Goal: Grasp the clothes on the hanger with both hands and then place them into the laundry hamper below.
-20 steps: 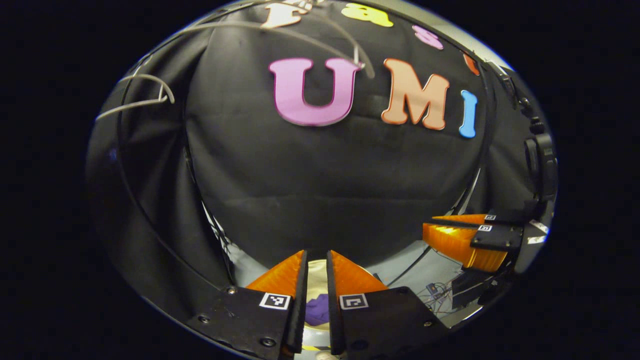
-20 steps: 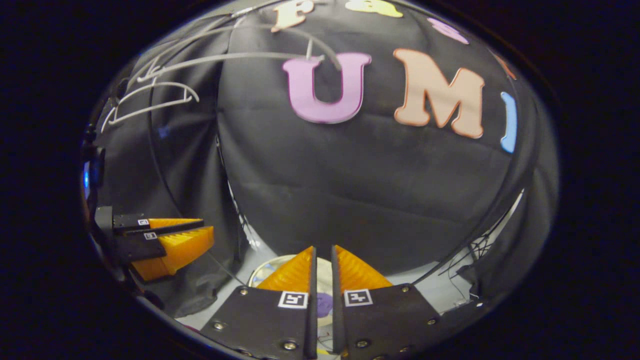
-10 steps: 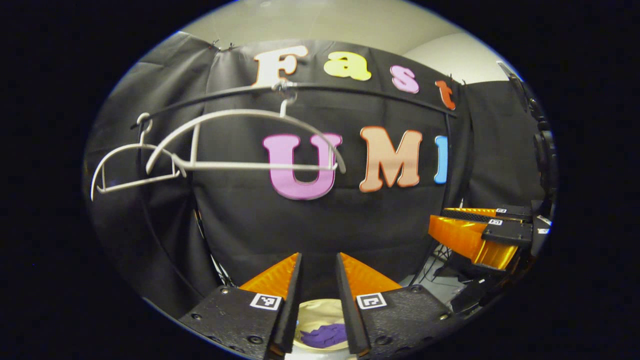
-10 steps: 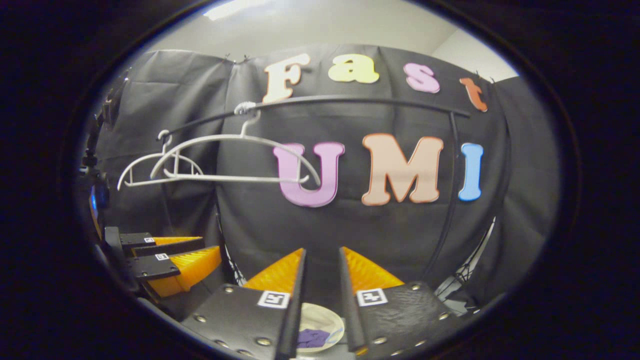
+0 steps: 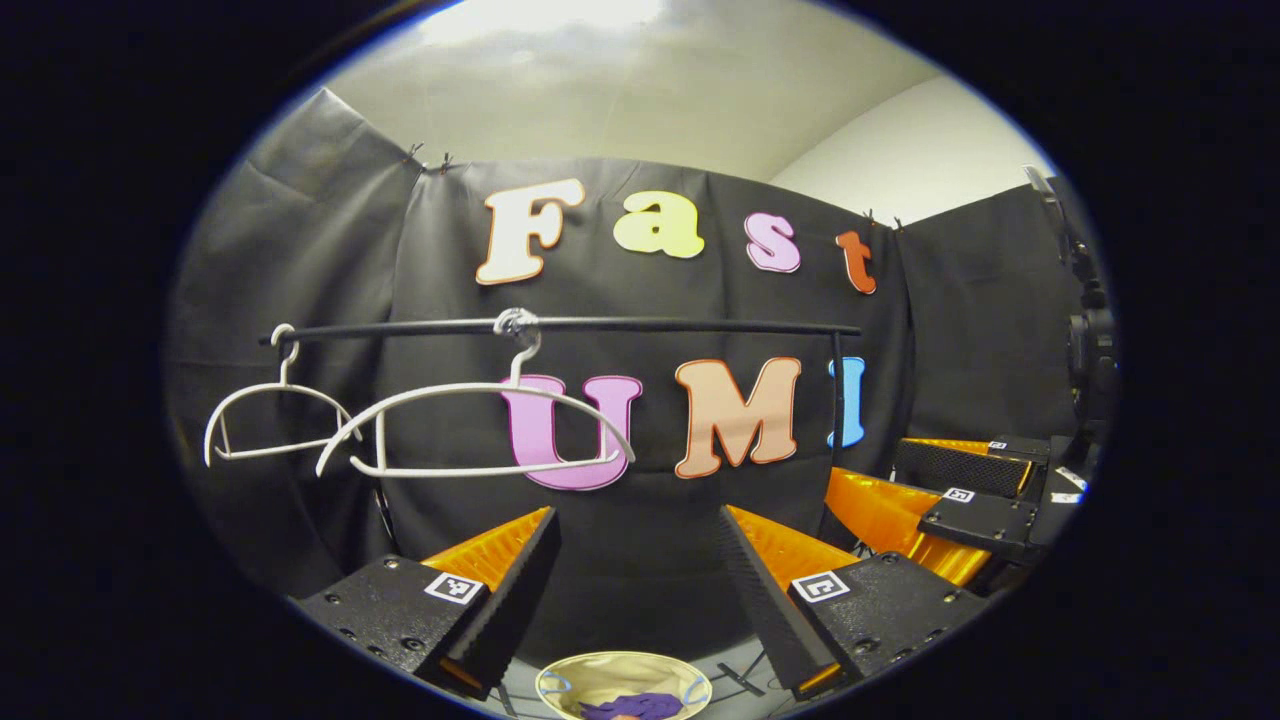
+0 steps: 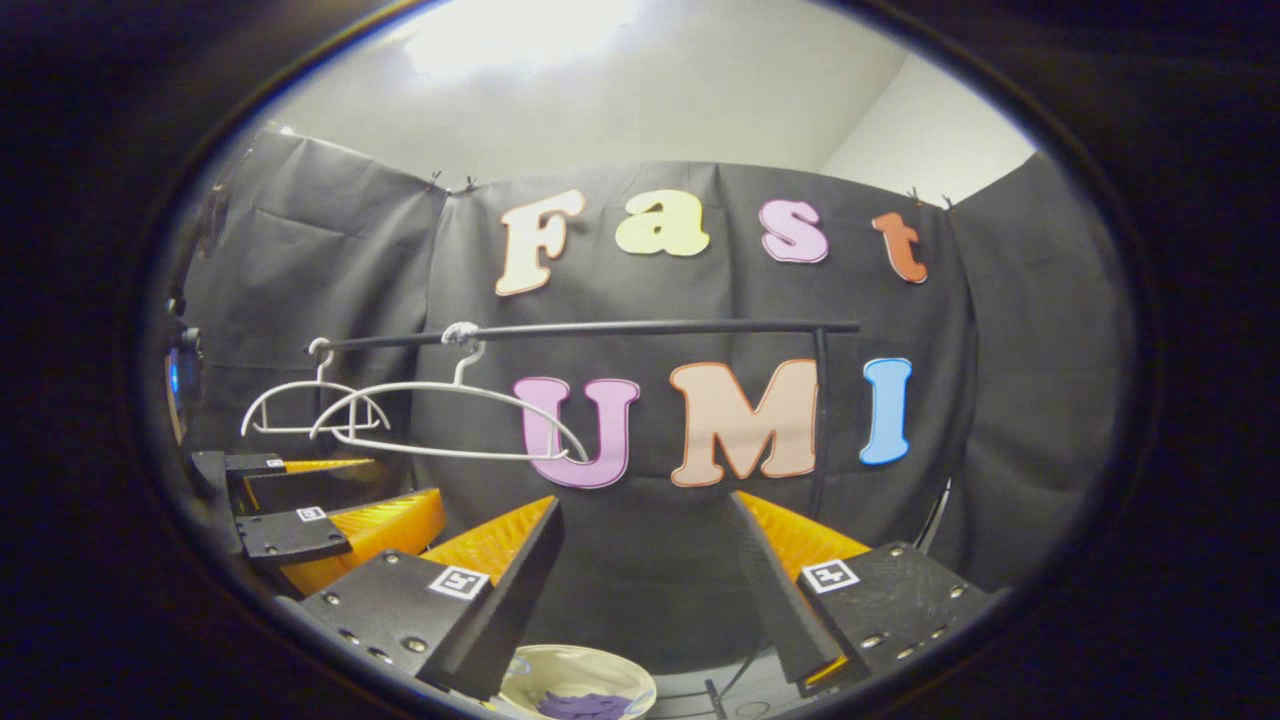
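Note:
A purple garment (image 5: 632, 707) lies inside the cream laundry hamper (image 5: 612, 668) on the floor, straight below my left gripper (image 5: 638, 514). That gripper is open wide with nothing between its fingers. My right gripper (image 6: 645, 504) is likewise open and holds nothing, above the hamper (image 6: 565, 664) and the purple garment (image 6: 582, 705). Two bare white hangers (image 5: 478, 432) (image 5: 268, 420) hang from the black rail (image 5: 600, 324). In the right gripper view the hangers (image 6: 450, 420) sit left of centre. Each gripper shows beside the other: the right gripper (image 5: 870, 462) and the left gripper (image 6: 405, 478), both open.
The black rail (image 6: 620, 327) runs across in front of the cloth wall, with its upright post (image 6: 820, 420) at the right. A dark stand with a device (image 5: 1090, 340) is at the far right edge. Cables lie on the floor by the hamper.
Both grippers went from nearly shut to wide open. Both views have tilted up and drawn back, so rail, hangers and ceiling now show. The purple garment stays in the hamper.

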